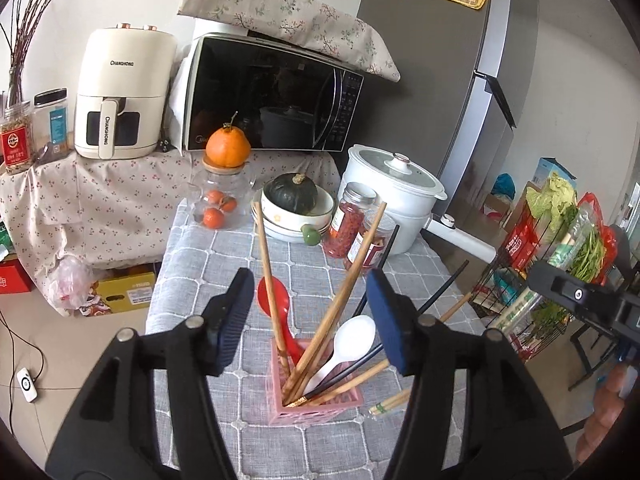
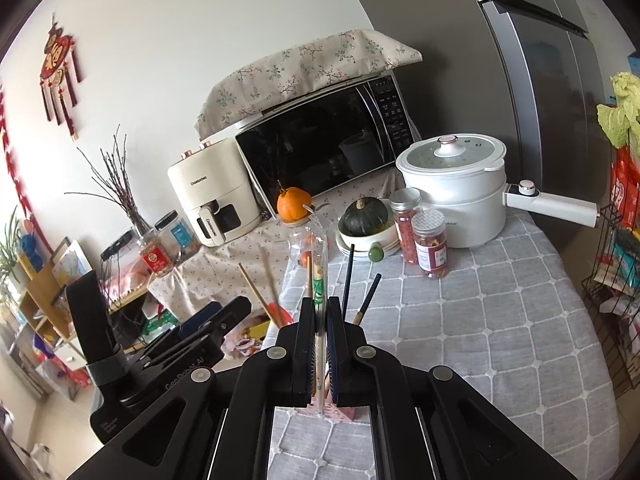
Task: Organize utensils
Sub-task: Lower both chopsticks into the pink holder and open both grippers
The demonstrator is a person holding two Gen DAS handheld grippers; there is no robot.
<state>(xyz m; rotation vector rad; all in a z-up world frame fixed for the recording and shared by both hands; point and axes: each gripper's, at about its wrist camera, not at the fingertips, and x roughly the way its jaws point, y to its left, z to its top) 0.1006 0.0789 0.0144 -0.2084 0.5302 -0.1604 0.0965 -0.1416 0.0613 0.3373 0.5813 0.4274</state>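
A pink slotted holder stands on the grey checked tablecloth. It holds several wooden chopsticks, a white spoon, a red spoon and black chopsticks. My left gripper is open, its jaws wide above the holder and pressing on nothing. A wooden pair with a green band shows just right of the holder. In the right wrist view my right gripper is shut on a pair of chopsticks in a clear sleeve, held upright over the holder. The left gripper is beside it.
Behind the holder stand stacked bowls with a dark squash, two jars of red dried food, a white electric pot and a glass jar topped with an orange. A wire rack of vegetables is on the right.
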